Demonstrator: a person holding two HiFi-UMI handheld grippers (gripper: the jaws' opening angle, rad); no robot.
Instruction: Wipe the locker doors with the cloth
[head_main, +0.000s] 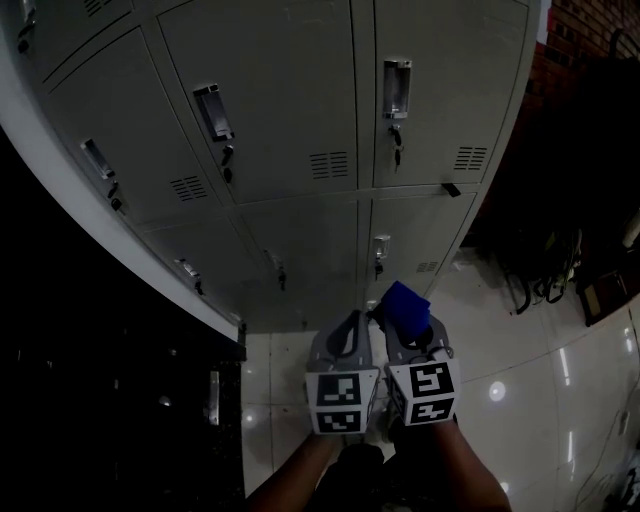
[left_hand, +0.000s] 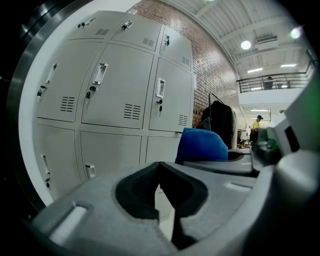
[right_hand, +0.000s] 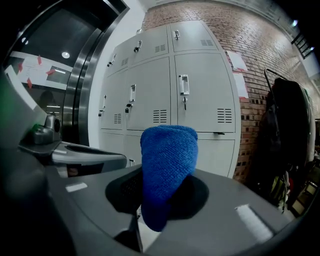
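Glossy pale tiled floor (head_main: 530, 390) and a red brick wall (right_hand: 260, 45) bound the work area; against that wall stands a grey metal locker bank (head_main: 300, 120), several columns wide and stacked in tiers; its locker doors (head_main: 440, 90) are all closed. Both tools are held side by side, low and well apart from the doors; no wiping contact exists at present.

Right gripper (right_hand: 161, 197): jaws clamped on a blue terry cloth (right_hand: 167, 160); the cloth is folded into a thick wad that stands up out of the jaws; only its lower part is pinched.

Left gripper (left_hand: 160, 185): jaws together at the tips; nothing between them; it sits just beside the right one.

Smaller fittings on the doors: recessed handles (head_main: 396, 88); louvred vents (head_main: 330, 165); keys (head_main: 398, 140) hanging from the locks.

Hazards, as judged from this state:
- The wad is gripped by a narrow portion; drag against the painted steel may pull it free.
- A stroke across a handle or key may snag the pile, or may let hard jaw edges scrape the door.
- A tilted approach may bring the jaw body to the door before the cloth.
- The closed left gripper offers no ready backup should the cloth drop.
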